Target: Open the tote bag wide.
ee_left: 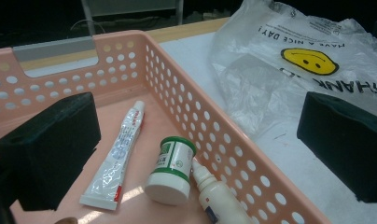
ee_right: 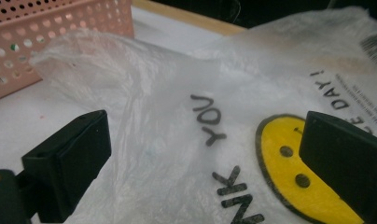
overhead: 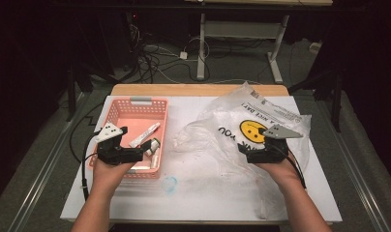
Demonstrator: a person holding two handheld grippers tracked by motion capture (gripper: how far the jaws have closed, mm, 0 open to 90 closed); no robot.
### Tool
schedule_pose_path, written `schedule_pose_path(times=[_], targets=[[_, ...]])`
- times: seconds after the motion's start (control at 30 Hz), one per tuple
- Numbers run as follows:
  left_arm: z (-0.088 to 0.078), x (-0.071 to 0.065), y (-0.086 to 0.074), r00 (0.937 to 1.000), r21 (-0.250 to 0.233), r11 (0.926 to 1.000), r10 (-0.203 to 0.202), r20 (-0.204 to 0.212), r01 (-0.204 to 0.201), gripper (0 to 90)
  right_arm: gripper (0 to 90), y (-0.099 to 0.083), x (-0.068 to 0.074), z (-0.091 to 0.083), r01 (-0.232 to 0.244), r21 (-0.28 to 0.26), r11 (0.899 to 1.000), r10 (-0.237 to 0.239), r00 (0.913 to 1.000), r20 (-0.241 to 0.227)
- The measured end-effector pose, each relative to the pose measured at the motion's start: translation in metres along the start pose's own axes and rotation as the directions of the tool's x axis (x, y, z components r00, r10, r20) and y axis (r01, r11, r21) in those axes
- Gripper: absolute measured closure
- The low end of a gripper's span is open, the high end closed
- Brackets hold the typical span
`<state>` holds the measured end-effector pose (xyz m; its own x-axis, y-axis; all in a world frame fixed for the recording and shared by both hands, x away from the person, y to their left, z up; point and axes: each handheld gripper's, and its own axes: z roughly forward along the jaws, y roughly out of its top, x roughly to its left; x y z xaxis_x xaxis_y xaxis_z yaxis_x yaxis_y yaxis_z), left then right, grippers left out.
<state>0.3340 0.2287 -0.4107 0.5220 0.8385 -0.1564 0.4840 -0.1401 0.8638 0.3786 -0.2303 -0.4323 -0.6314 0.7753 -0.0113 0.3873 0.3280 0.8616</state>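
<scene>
A pink perforated basket [overhead: 117, 107] stands on the left of the table. In it lie a toothpaste tube [ee_left: 119, 154], a white jar with a green band [ee_left: 172, 170] and a small white bottle [ee_left: 219, 196]. My left gripper [overhead: 149, 146] hovers open over the basket's front part, above these items [ee_left: 196, 149], holding nothing. A crumpled clear plastic bag [overhead: 222, 125] with a yellow smiley face [ee_right: 289, 177] is spread on the right. My right gripper [overhead: 245, 152] stands open just above the bag [ee_right: 205, 163], its jaws either side of the print, nothing between them.
The white table top [overhead: 208, 198] has bare room in front of the basket and the bag. A small bluish mark [overhead: 170, 183] lies near the basket's front right corner. The basket wall [ee_left: 177, 84] rises between its contents and the bag. Cables and desk legs lie beyond the far edge.
</scene>
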Motion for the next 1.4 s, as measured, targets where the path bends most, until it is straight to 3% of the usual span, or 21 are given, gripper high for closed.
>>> schedule_pose_path(times=[0.07, 0.33, 0.47, 0.7, 0.83, 1.0, 1.4], targets=[[0.0, -0.002, -0.002, 1.0, -0.002, 1.0, 0.004, 0.004, -0.004, 0.0, 4.5, -0.003, 0.003, 0.007, -0.008, 0.037, 0.999, 0.009, 0.9997, -0.021], [0.0, -0.008, -0.007, 1.0, 0.002, 1.0, 0.008, 0.005, -0.008, 0.0, 16.8, -0.011, 0.015, 0.02, 0.06, 0.158, 0.986, -0.044, 0.9935, -0.105], [-0.002, -0.009, -0.009, 1.0, -0.011, 0.9999, 0.009, 0.002, -0.009, 0.0, 18.2, -0.018, 0.021, 0.023, 0.077, 0.2, 0.977, -0.053, 0.9909, -0.124], [-0.004, -0.009, -0.009, 1.0, -0.011, 0.9999, 0.007, 0.005, -0.007, 0.0, 17.3, -0.033, 0.032, 0.028, 0.137, 0.274, 0.952, -0.1, 0.9844, -0.145], [-0.003, -0.01, -0.009, 0.9999, -0.003, 1.0, 0.005, 0.013, -0.005, 0.0, 22.8, -0.036, 0.031, 0.032, 0.139, 0.293, 0.946, -0.1, 0.9846, -0.143], [-0.004, -0.009, -0.009, 0.9999, -0.008, 1.0, 0.002, 0.016, -0.001, 0.0, 32.2, -0.039, 0.029, 0.035, 0.131, 0.3, 0.945, -0.091, 0.9853, -0.144], [-0.004, -0.009, -0.009, 0.9998, -0.005, 1.0, 0.001, 0.02, -0.001, 0.0, 68.9, -0.038, 0.023, 0.034, 0.112, 0.281, 0.953, -0.084, 0.9904, -0.11]])
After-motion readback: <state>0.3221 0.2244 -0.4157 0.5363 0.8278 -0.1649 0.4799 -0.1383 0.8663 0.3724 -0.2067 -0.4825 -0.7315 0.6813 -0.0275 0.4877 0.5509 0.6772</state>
